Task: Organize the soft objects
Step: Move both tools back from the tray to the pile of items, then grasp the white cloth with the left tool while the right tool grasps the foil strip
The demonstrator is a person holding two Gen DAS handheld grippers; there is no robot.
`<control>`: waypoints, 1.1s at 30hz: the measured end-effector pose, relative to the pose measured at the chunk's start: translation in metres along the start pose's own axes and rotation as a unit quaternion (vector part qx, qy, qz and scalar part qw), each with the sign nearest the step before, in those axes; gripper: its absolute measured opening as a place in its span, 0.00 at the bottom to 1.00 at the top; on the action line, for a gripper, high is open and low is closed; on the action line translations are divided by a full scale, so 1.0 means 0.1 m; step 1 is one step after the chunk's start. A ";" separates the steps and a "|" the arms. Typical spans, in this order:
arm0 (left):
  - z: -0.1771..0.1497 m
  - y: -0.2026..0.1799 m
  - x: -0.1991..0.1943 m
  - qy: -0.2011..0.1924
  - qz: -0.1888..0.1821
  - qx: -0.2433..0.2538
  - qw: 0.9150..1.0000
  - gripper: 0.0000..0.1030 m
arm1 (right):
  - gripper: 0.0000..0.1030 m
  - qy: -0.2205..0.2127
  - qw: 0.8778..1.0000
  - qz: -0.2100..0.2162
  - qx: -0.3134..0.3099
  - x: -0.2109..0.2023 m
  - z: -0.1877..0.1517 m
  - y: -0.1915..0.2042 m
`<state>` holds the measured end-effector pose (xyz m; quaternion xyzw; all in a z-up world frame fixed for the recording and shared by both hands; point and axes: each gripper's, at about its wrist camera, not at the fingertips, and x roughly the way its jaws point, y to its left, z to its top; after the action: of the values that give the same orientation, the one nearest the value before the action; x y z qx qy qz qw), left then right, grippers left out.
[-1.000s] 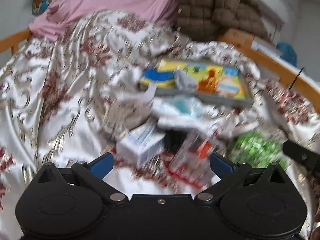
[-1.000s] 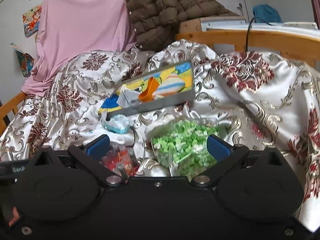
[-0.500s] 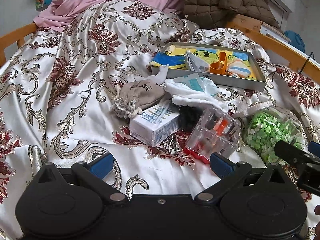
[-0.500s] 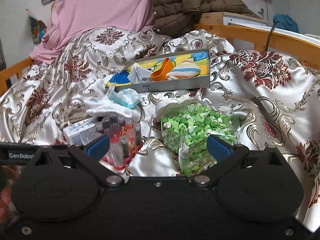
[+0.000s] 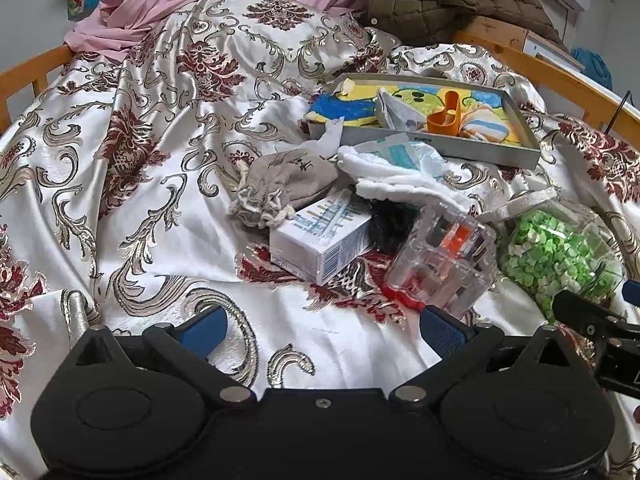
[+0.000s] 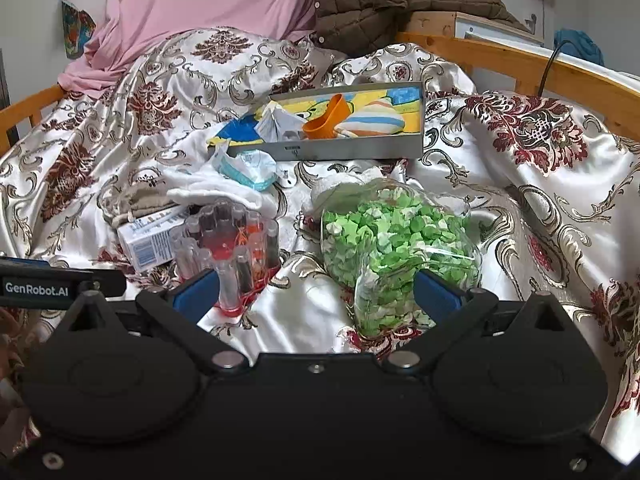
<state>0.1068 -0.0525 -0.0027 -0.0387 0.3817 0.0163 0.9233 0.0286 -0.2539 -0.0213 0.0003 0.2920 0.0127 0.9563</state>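
Both my claws, left gripper (image 5: 322,330) & right gripper (image 6: 316,294), gape apart, empty. Tray (image 6: 352,150) holds a few bits; pouch (image 5: 280,188), white cloth (image 5: 396,184), green bag (image 6: 396,248) etc. left outside.

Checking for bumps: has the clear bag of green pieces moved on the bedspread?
No. The clear bag of green pieces lies just below the grey tray, as before.

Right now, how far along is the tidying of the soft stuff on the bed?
Barely begun. The grey tray already holds a striped pouch. Nothing is in hand: left gripper and right gripper are open and empty. Left out: the drawstring pouch, white cloth and bag of green pieces.
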 end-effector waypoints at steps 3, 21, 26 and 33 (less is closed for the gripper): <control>-0.02 0.02 0.01 0.005 0.001 0.000 1.000 0.99 | 0.99 0.003 1.000 -0.002 -0.004 0.03 0.00 0.01; 0.19 0.01 0.08 -0.002 -0.032 0.048 0.998 0.99 | 0.99 -0.019 1.000 0.014 0.006 0.05 0.02 -0.04; 0.34 0.02 0.09 -0.010 -0.059 0.048 0.997 0.99 | 0.99 -0.042 0.998 0.035 0.013 0.04 0.04 -0.04; 0.57 -0.02 0.16 -0.014 -0.100 0.062 0.993 0.99 | 0.99 -0.067 0.996 0.049 0.038 0.12 0.11 -0.10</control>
<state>0.1581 -0.0493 0.0267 -0.0193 0.3632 -0.0990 0.9262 0.0449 -0.2637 -0.0191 0.0513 0.2268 0.0483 0.9714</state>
